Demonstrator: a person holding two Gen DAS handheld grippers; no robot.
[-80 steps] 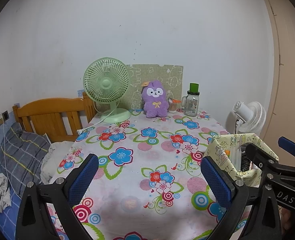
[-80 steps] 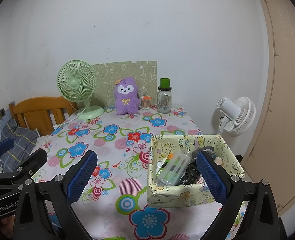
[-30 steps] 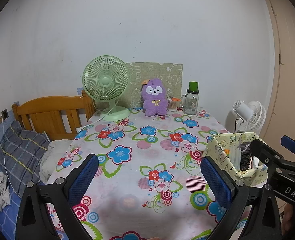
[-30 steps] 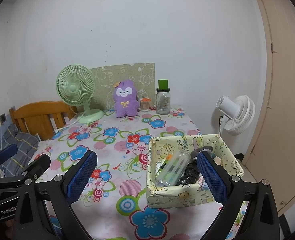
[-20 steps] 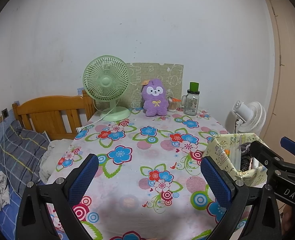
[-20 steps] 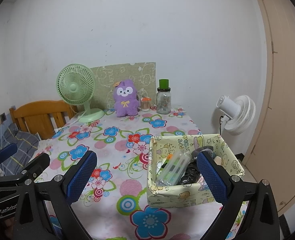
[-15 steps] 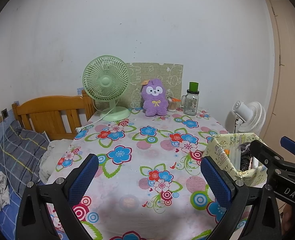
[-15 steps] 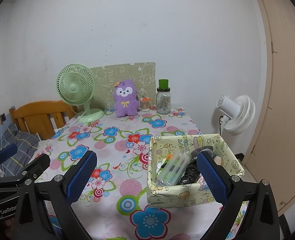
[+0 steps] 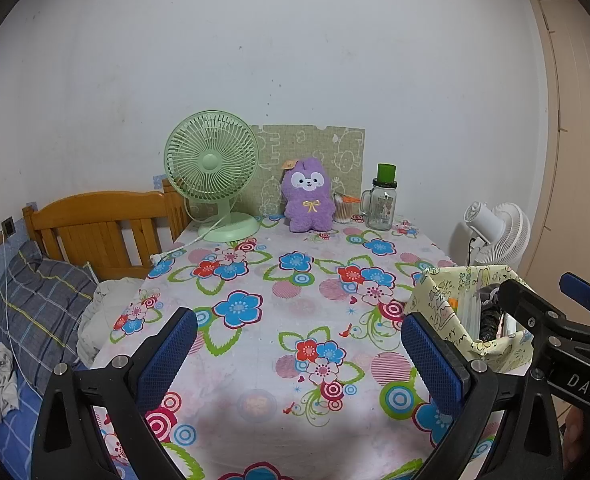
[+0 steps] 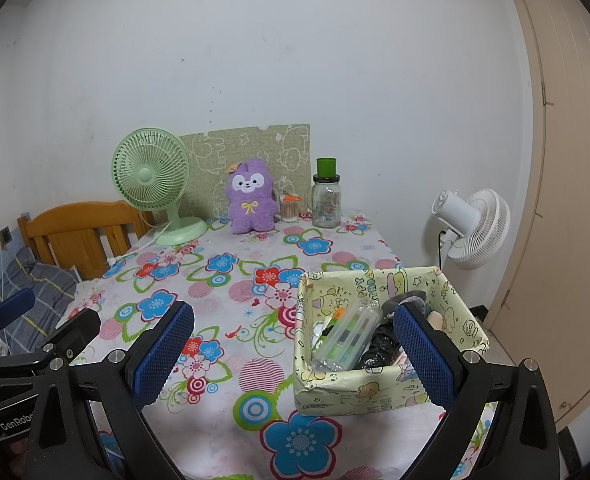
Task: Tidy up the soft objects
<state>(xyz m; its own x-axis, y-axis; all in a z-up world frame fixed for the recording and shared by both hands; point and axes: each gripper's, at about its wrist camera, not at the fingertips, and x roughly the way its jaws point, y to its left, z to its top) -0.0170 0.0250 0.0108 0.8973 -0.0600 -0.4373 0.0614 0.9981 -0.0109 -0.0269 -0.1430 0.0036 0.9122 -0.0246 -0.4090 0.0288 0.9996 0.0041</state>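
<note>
A purple plush toy (image 9: 307, 197) sits upright at the far edge of the flowered table (image 9: 255, 328), also in the right wrist view (image 10: 251, 197). A yellow patterned box (image 10: 379, 332) stands at the table's near right, holding a clear pencil case (image 10: 349, 338) and dark items; the left wrist view shows its left part (image 9: 443, 308). My left gripper (image 9: 295, 356) is open and empty above the near table edge. My right gripper (image 10: 295, 350) is open and empty, its right finger in front of the box.
A green desk fan (image 9: 213, 172) with its cord, a glass jar with green lid (image 9: 383, 200) and a small cup of sticks (image 9: 345, 208) stand at the back. A white floor fan (image 10: 471, 228), a door, a wooden headboard (image 9: 95, 236) and bedding flank the table.
Both grippers drifted slightly, first back a little and then forward again. Nothing on the table moved; both stay open and empty.
</note>
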